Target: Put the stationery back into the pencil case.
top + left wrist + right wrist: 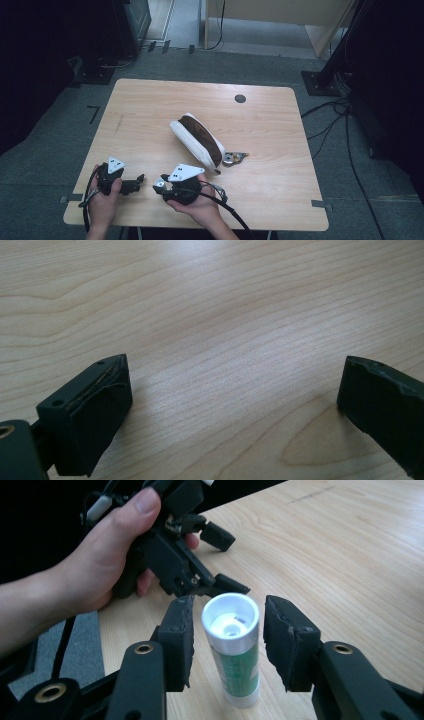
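Pale wooden counter (pixel 350 555) carries an upright glue stick (pixel 232 647), centre-bottom of frame, between my right gripper's (pixel 227 640) spread jaws, untouched. Light, rigid, slick plastic; I'd pinch its green barrel.

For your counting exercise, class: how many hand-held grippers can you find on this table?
2. The left hand-held gripper sits at the near left edge, jaws open over bare wood. The right hand-held gripper, just beside it, has a green-and-white tube between its jaws. None seem hidden.
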Tool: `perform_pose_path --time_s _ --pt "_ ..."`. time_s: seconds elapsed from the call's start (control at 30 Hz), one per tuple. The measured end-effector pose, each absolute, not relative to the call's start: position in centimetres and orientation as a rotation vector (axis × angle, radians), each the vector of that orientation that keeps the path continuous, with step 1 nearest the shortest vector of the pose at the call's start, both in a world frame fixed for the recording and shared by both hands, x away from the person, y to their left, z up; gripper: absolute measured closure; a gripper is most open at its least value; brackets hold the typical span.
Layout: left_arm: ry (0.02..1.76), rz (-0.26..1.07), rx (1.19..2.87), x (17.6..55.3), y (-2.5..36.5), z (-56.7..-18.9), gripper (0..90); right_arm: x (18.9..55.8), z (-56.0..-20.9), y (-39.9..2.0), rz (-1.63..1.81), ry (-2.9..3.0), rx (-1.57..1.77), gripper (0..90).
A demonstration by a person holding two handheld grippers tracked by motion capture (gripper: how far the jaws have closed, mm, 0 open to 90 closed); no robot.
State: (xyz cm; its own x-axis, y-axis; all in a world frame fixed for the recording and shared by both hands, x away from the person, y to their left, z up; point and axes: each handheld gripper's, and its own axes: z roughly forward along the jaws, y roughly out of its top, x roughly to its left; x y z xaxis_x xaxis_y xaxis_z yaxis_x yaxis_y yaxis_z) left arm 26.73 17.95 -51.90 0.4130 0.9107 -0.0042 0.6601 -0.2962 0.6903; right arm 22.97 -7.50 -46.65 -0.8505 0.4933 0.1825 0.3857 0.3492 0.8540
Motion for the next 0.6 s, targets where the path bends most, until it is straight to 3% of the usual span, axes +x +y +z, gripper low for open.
perform_pose_path --time_s 0.27,0.6 --pt "1.329 0.531 2.059 26.72 17.9 -51.9 1.4 22.82 -46.94 -7.54 1.497 2.452 0.804 66.3" --pt "1.329 0.53 2.06 26.72 17.9 -51.9 1.4 22.75 -46.46 -8.14 1.512 2.451 0.809 66.5"
